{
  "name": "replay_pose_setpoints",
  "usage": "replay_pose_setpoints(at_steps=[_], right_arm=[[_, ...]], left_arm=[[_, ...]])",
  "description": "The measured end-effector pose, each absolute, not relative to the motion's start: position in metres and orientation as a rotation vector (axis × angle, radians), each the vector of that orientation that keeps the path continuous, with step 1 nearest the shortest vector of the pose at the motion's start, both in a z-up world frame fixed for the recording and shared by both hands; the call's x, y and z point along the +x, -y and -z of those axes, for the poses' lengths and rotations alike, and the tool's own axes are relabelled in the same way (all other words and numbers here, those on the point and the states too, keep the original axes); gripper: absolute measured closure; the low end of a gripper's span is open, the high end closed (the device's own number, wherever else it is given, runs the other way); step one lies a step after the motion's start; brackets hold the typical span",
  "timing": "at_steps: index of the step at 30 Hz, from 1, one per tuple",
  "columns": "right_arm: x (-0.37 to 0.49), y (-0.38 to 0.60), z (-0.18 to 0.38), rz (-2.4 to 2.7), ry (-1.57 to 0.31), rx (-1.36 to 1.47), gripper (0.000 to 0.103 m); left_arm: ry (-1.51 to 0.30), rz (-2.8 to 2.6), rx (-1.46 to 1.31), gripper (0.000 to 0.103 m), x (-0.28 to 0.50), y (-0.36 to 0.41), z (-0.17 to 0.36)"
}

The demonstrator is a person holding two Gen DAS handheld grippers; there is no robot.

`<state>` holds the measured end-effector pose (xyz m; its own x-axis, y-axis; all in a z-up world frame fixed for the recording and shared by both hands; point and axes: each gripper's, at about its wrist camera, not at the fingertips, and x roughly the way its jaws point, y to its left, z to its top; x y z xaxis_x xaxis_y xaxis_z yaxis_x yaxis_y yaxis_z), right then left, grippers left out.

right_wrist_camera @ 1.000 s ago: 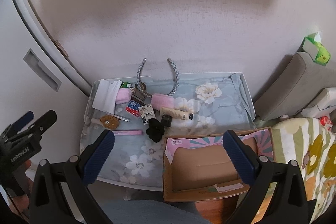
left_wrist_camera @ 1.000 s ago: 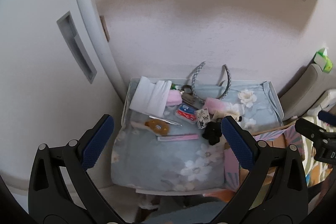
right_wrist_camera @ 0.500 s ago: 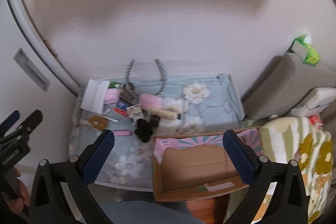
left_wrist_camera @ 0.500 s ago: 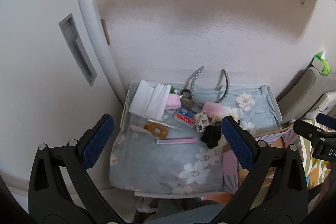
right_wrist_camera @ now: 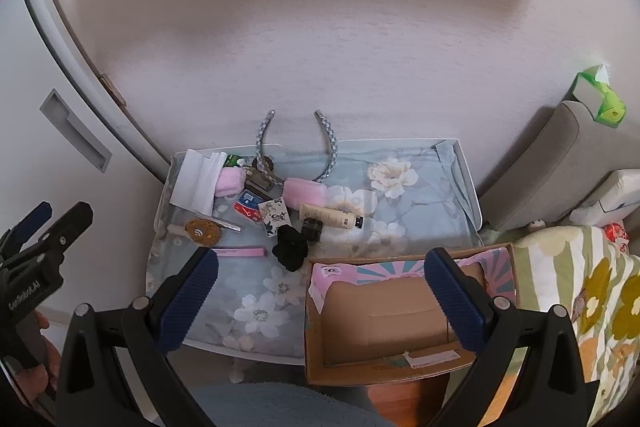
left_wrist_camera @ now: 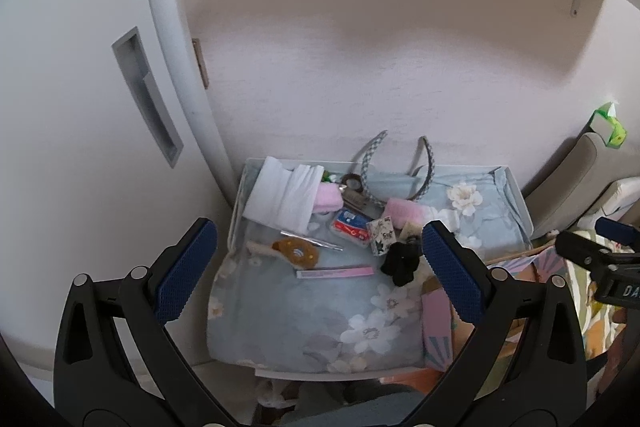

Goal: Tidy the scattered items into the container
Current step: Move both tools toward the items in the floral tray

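Left gripper (left_wrist_camera: 318, 269) and right gripper (right_wrist_camera: 320, 297): fingers spread wide, nothing held. Cardboard box (right_wrist_camera: 394, 311) sits at the table's (right_wrist_camera: 466, 171) near right corner. Black scrunchie (right_wrist_camera: 290, 247) lies just left of the box; cream tube (right_wrist_camera: 330, 215) and pink comb (right_wrist_camera: 240, 251) lie beyond and left of it.

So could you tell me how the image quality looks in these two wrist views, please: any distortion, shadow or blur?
Left wrist: strong fisheye bend, the door frame curves, corners go black, a soft shadow crosses the wall. Right wrist: same curvature, similar wall shadow, no glare; the cardboard box and small items stay fairly sharp.
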<state>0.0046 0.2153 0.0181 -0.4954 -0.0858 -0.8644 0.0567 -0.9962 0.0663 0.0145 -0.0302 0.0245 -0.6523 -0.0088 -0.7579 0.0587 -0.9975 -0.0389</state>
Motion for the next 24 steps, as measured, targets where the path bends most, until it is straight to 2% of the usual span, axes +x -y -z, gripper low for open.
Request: replay_pose_setpoints(at_steps=[8, 14, 20, 24], right_arm=[[0.002, -0.212, -0.019, 2.653, 0.008, 1.504, 0.001], [-0.002, -0.21, -0.016, 2.62, 0.04, 1.483, 0.001], [-0.004, -0.204, -0.015, 2.648, -0.033, 1.464, 0.001], [-0.007, -0.207, -0.014, 2.638, 0.005, 1.413, 0.001]], left_arm=[[-0.165, 2.854, 1.269, 0.001, 0.014, 0.038, -0.028], [-0.14, 2.845, 1.298, 0.001, 0.01, 0.033, -0.024], [-0.143, 2.847, 1.32, 0.001, 0.005, 0.032, -0.02], [-0.153, 2.841, 1.329, 0.001, 0.002, 0.034, -0.016]])
